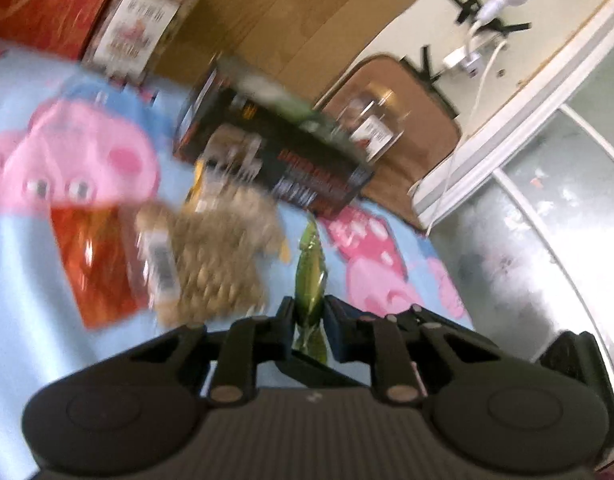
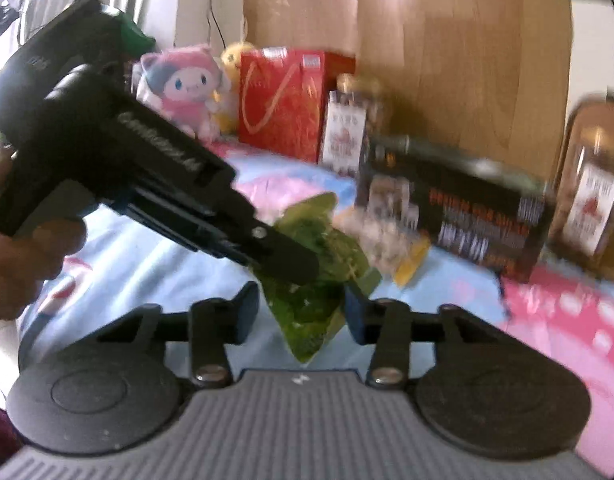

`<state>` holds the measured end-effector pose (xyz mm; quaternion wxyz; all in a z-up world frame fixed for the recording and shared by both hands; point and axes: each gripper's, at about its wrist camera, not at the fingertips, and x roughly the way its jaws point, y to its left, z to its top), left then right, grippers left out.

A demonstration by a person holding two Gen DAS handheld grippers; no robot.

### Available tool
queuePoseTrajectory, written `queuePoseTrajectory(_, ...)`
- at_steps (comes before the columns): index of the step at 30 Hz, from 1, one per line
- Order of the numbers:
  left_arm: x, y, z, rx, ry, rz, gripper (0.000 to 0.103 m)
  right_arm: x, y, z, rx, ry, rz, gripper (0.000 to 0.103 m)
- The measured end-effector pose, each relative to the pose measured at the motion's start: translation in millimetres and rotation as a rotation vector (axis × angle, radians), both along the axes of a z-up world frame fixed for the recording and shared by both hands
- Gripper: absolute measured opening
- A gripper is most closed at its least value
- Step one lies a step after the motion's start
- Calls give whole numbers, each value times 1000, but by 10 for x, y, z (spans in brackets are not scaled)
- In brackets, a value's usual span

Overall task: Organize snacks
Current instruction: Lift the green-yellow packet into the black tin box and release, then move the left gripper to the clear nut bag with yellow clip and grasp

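Note:
A green snack packet (image 1: 310, 276) hangs edge-on between the fingers of my left gripper (image 1: 310, 314), which is shut on it above the blue bedsheet. In the right wrist view the same packet (image 2: 319, 264) shows flat, with the left gripper (image 2: 283, 258) clamped on its middle. My right gripper (image 2: 303, 312) is open; the packet's lower corner hangs between its fingers without clear contact. On the sheet lie a clear bag of nuts (image 1: 215, 256), a red packet (image 1: 95, 264) and a black snack box (image 1: 275, 152), which also shows in the right wrist view (image 2: 455, 216).
Clear jars with white labels (image 1: 139, 28) (image 1: 371, 128) (image 2: 595, 192), a red gift bag (image 2: 283, 100) and plush toys (image 2: 183, 84) stand along a wooden headboard (image 2: 459, 52). The bed's edge (image 1: 439, 248) drops off by a white window ledge (image 1: 507, 132). The frames are blurred.

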<state>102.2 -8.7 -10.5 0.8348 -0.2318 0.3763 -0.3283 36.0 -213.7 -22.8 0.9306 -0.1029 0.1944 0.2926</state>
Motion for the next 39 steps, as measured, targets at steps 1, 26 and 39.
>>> queuePoseTrajectory(1, 39, 11, 71, -13, -13, -2, 16, -13, 34, 43, -20, -60, -7, 46)
queuePoseTrajectory(26, 746, 386, 316, 21, -126, 201, 34, 1203, -305, 252, 224, 76, -116, 46)
queuePoseTrajectory(39, 897, 81, -219, 86, 56, 124, 45, 1319, -411, -119, 422, 422, -215, 42)
